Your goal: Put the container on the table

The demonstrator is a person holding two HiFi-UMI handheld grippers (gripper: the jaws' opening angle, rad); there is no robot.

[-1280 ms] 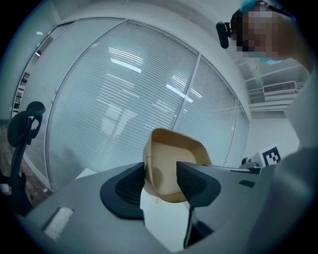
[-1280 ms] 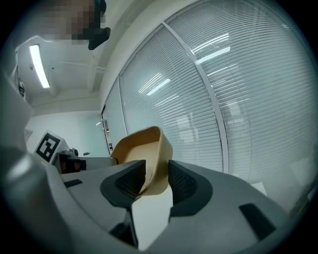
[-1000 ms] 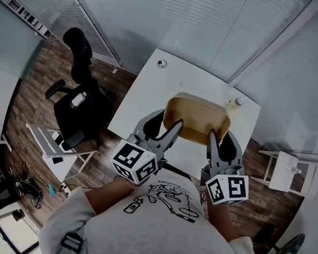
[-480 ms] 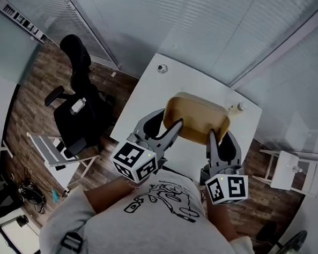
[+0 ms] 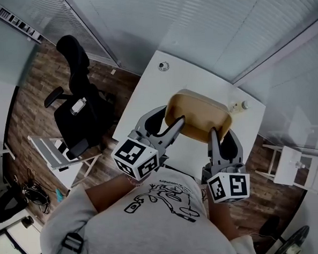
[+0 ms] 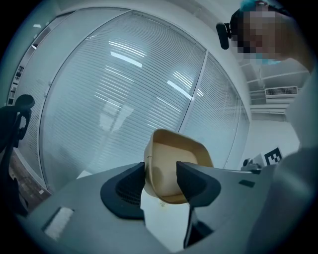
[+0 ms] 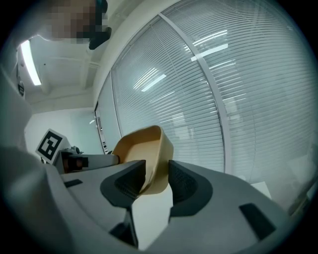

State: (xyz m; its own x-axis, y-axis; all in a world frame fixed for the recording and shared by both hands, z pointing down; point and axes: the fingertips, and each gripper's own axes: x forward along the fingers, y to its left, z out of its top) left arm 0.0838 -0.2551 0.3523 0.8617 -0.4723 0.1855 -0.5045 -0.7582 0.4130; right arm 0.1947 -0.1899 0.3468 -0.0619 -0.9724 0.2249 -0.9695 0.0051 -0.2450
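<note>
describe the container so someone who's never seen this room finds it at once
Find the white table. Over its near half, the left gripper and the right gripper each clamp a rim of the container. It is the one big tan open tub; the bottle nearby is tiny.

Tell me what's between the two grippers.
The tan container, in the head view: left gripper and right gripper each grip a side.

black office chair (image 5: pixel 74 110) | white step stool (image 5: pixel 56 154) beside it | small bottle (image 5: pixel 237 107)
</note>
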